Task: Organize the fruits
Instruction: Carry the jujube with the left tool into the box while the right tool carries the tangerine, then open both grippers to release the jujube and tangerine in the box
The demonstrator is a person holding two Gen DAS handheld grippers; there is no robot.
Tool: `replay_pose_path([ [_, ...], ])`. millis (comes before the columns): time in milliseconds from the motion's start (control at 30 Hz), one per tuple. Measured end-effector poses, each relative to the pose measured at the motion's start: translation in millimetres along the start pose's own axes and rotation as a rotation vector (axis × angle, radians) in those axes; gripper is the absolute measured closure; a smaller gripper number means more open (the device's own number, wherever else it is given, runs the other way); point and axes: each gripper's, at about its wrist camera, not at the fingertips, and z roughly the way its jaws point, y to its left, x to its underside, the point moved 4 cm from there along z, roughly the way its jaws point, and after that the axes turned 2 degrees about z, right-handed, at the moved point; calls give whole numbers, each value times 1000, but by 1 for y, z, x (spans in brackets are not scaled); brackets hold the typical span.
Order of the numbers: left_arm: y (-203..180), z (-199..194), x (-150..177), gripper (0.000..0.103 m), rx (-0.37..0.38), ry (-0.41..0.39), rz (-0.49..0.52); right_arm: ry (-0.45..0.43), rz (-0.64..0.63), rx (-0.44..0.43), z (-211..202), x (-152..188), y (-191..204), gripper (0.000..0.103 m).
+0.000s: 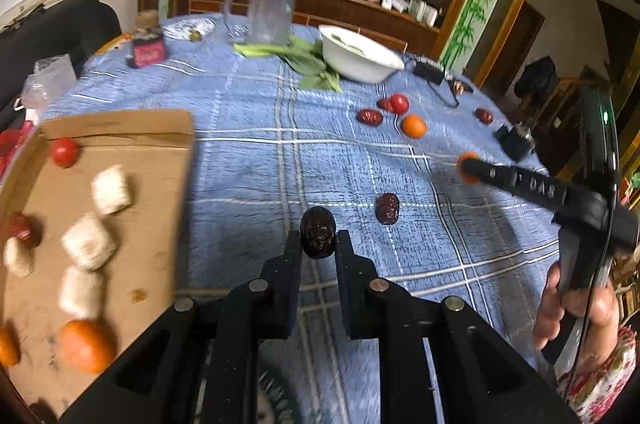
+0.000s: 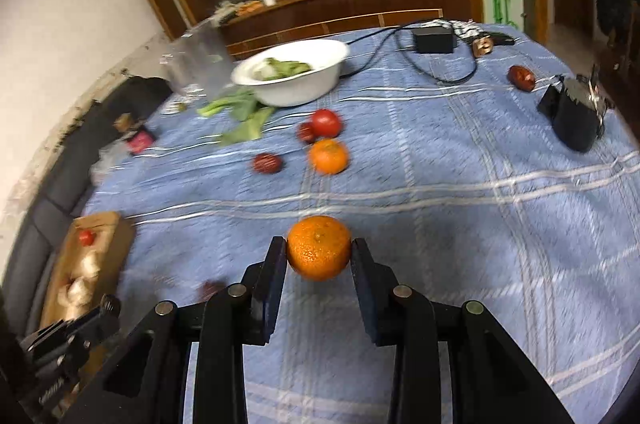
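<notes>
My left gripper (image 1: 318,238) is shut on a dark dried date (image 1: 318,230) above the blue checked tablecloth (image 1: 248,160), just right of the cardboard tray (image 1: 160,192). The tray holds a tomato (image 1: 65,152), a red date (image 1: 22,230), two mandarins (image 1: 86,346) and several white blocks (image 1: 110,189). My right gripper (image 2: 319,250) is shut on a mandarin (image 2: 319,248); it shows in the left wrist view (image 1: 467,167) at the right. On the cloth lie another dark date (image 1: 387,209), a mandarin (image 2: 328,156), a tomato (image 2: 326,123) and red dates (image 2: 267,163).
A white bowl (image 2: 256,72) with greens stands at the back, leafy greens (image 1: 304,60) beside it and a clear jug (image 1: 272,10) behind. A black adapter with cable (image 2: 434,40), a lone red date (image 2: 521,78) and a black object (image 2: 572,118) lie at the right.
</notes>
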Motion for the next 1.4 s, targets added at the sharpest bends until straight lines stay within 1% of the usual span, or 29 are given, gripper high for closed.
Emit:
replay_pose_path([
  [133,29,-40,11,87,-18,-46,-56,12,-7,-83,-16,20,30,68],
  [233,57,-67,21,87,-42,-76,-109,29,-23,-157,-26,35,61,67],
  [400,109,-109,39,87,-153,-124,-176,58,-89,-255,-35,59,122,67],
  [467,129,-120,47,87,-200,-135,-199,73,-115,-291,-37,70,146,67],
  [567,151,-126,57,87,-253,-130,-221,109,-168,-354,-37,91,187,67],
  [700,169,-123,71,87,-281,-97,-244,155,-245,-401,-33,120,230,67],
  [800,176,-118,78,87,-314,-75,-241,187,-302,-416,-31,141,254,67],
  [900,179,-113,82,87,-321,-63,-242,204,-354,-408,-26,159,269,67],
  [1033,181,-112,88,87,-333,-55,-254,218,-404,-383,-17,177,280,67],
  [1100,183,-113,88,87,-333,-64,-261,214,-421,-372,-17,182,280,67],
  [1200,182,-115,87,86,-354,-73,-261,203,-457,-339,-13,190,282,66],
  [1300,181,-120,86,77,-358,-85,-262,194,-481,-319,-12,194,283,66],
  [1367,180,-123,85,67,-366,-95,-261,181,-487,-318,-13,195,284,66],
  [1400,180,-126,85,57,-381,-106,-257,180,-487,-317,-13,195,284,66],
])
